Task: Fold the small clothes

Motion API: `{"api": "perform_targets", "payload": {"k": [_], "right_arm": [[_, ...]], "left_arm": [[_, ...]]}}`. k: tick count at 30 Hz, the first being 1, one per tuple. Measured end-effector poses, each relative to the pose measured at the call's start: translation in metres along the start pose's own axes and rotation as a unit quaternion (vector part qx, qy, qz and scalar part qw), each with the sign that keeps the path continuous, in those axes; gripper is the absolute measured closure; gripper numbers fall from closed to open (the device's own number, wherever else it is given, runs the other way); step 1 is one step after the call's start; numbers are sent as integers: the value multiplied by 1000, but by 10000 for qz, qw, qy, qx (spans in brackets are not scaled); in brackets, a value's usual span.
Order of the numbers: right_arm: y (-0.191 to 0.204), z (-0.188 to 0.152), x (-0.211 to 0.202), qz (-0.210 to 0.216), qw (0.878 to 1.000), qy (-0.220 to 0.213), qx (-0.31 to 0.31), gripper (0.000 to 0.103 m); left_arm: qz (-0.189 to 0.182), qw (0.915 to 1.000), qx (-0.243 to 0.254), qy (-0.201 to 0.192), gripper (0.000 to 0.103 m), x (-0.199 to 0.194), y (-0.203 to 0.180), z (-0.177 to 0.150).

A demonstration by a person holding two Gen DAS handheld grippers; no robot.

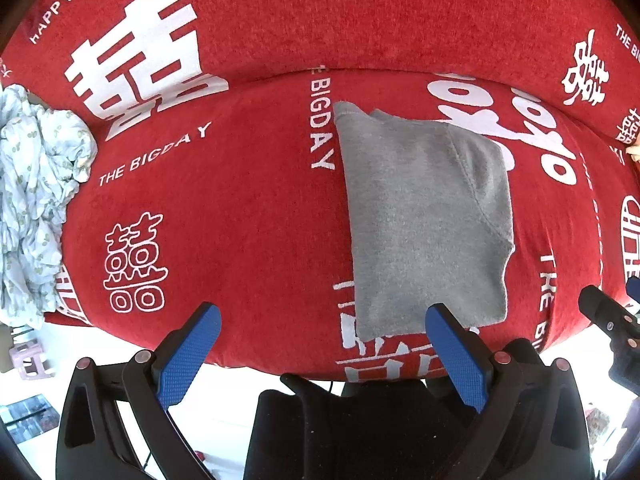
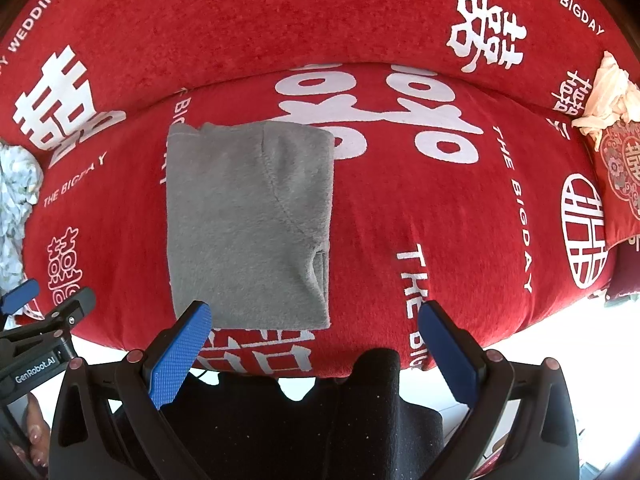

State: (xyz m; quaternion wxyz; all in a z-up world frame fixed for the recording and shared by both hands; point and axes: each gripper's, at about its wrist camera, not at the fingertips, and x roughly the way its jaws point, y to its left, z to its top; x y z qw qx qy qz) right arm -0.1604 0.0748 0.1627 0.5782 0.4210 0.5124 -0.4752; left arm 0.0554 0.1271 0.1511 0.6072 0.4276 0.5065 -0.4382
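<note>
- While the grey garment (image 1: 428, 220) lies flat in a folded rectangle on the red sofa cover (image 1: 240, 220), both tools hang back off its near edge, empty.
- Left gripper (image 1: 320, 326): jaws spread wide, nothing between them; the garment sits at 1 o'clock, its near hem just past the right finger.
- Right gripper (image 2: 314, 322): also released; the garment is at 11 o'clock, its near left corner by the left finger.
- For another fold, pinch both near corners together and lift evenly (fleece looks thick, so bite deep).
- A crumpled patterned cloth (image 1: 32, 200) waits at 9 o'clock.

Red sofa cover (image 2: 400, 208) with white wedding lettering, embroidered cushion (image 2: 620, 176) at right, bright white floor (image 1: 240, 392).
</note>
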Motion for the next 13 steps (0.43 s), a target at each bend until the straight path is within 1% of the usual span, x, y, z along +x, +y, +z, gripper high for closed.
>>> {"api": "perform_targets", "payload": {"k": [13], "right_arm": [[5,1,1,37,10000,-1,-84,0]], "left_arm": [[-132,9999,73,-74,0,-3,-3,3]]}}
